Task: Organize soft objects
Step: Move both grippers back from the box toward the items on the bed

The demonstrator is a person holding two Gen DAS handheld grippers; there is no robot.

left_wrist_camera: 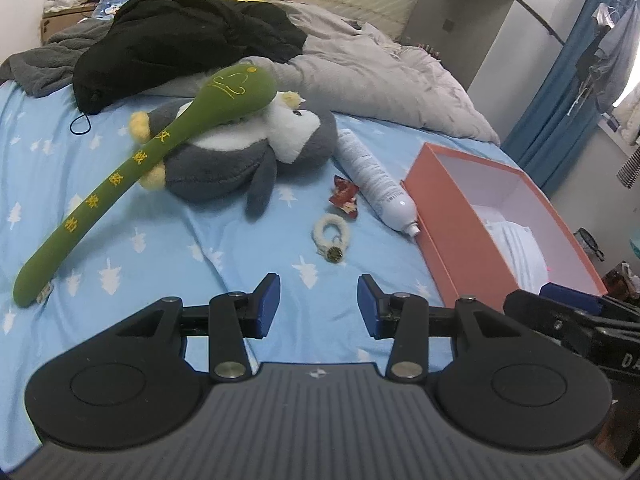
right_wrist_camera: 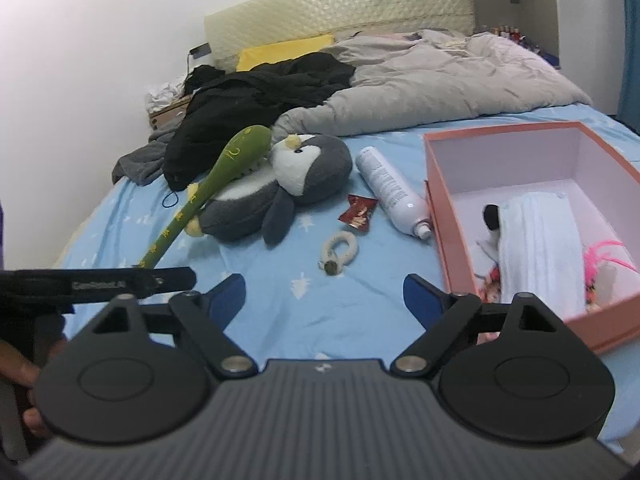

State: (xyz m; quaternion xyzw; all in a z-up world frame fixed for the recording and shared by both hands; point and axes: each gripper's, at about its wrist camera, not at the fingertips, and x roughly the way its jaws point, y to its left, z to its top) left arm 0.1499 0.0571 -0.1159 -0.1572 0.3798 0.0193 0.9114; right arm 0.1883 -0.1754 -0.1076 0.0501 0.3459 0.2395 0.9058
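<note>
A grey and white penguin plush [left_wrist_camera: 244, 152] [right_wrist_camera: 280, 188] lies on the blue bedsheet, with a long green plush stick [left_wrist_camera: 132, 168] [right_wrist_camera: 216, 184] resting across it. A small fluffy white hair tie [left_wrist_camera: 332, 236] [right_wrist_camera: 340, 252] lies in front of both grippers. The pink box [left_wrist_camera: 460, 216] [right_wrist_camera: 444, 208] at the right holds folded white cloth [right_wrist_camera: 540, 248] and small soft items. My left gripper [left_wrist_camera: 319, 304] hovers above the sheet, open and empty. My right gripper [right_wrist_camera: 324, 298] stands wide open and empty near the box's front corner.
A white spray bottle [left_wrist_camera: 376, 184] [right_wrist_camera: 392, 196] and a red wrapper [left_wrist_camera: 344, 196] [right_wrist_camera: 358, 212] lie between the penguin and the box. Black clothes [left_wrist_camera: 180, 36] [right_wrist_camera: 256, 100] and a grey duvet [left_wrist_camera: 360, 72] [right_wrist_camera: 432, 84] pile up toward the headboard.
</note>
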